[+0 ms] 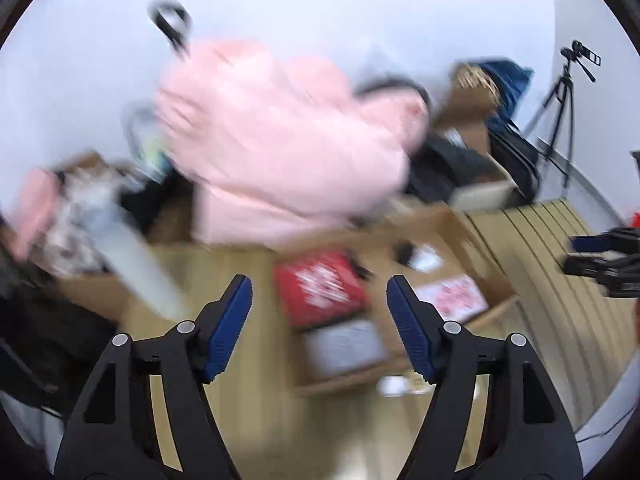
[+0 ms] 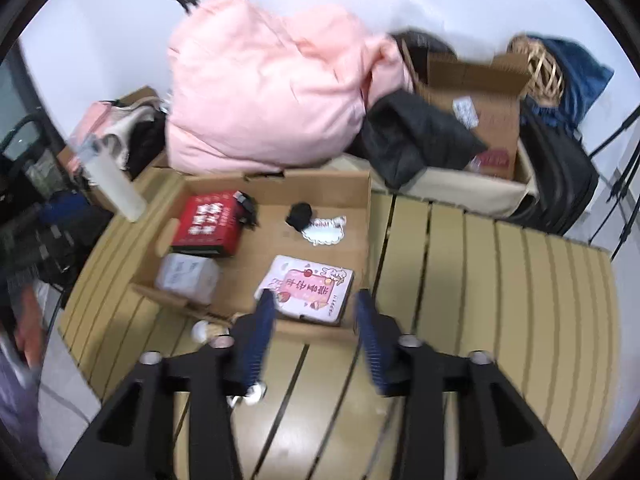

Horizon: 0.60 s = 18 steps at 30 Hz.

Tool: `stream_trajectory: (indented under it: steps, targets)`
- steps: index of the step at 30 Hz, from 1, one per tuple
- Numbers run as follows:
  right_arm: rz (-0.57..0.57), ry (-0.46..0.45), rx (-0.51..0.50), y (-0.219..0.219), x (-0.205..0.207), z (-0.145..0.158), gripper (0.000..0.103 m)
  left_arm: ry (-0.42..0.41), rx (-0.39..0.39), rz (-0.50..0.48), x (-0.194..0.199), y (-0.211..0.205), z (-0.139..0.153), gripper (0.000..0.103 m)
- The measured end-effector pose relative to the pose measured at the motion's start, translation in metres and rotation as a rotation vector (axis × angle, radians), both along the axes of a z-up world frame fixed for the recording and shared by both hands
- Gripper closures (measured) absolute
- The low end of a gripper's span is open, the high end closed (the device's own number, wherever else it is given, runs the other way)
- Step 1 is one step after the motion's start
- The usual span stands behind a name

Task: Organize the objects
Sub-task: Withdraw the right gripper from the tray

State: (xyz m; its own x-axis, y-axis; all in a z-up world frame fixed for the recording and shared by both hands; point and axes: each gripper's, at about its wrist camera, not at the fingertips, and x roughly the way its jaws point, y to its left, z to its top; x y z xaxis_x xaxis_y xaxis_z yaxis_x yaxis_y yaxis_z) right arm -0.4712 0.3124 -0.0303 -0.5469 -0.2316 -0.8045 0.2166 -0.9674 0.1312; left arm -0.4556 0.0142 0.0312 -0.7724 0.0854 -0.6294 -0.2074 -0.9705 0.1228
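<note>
Hanging above a slatted wooden surface [image 2: 500, 300], the right gripper [image 2: 316, 312] has its blue fingers spread and holds nothing. The left gripper [image 1: 320, 300] is also spread wide and empty, in a blurred view. Just beyond the right fingertips, in the middle of the frame, an open flat cardboard box [image 2: 280, 184] holds a pink printed box [image 2: 310, 288], a red box [image 2: 210, 222] and a white box [image 2: 188, 276]. Behind it, at the upper centre, a pink quilt [image 2: 260, 92] is piled against the white wall [image 2: 100, 32]. A tripod [image 1: 560, 112] stands at the upper right of the left view.
</note>
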Motion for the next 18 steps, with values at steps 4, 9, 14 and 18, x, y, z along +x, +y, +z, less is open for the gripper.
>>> stream_trajectory:
  steps: [4, 9, 14, 18]
  targets:
    - [0.0, 0.073, 0.004, 0.013, 0.045, 0.046, 0.017, 0.128, -0.007, 0.103, 0.038, -0.05, 0.077, 0.026]
    - [0.04, 0.09, -0.002, 0.016, 0.11, 0.078, 0.017, 0.086, 0.078, 0.118, 0.107, -0.085, 0.129, 0.008]
    - [0.124, 0.095, 0.006, 0.018, 0.187, 0.098, 0.017, -0.042, 0.052, 0.075, 0.176, -0.075, 0.109, 0.006]
    - [0.253, 0.054, 0.008, 0.027, 0.247, 0.117, 0.017, -0.087, 0.013, -0.019, 0.225, -0.058, 0.103, 0.004]
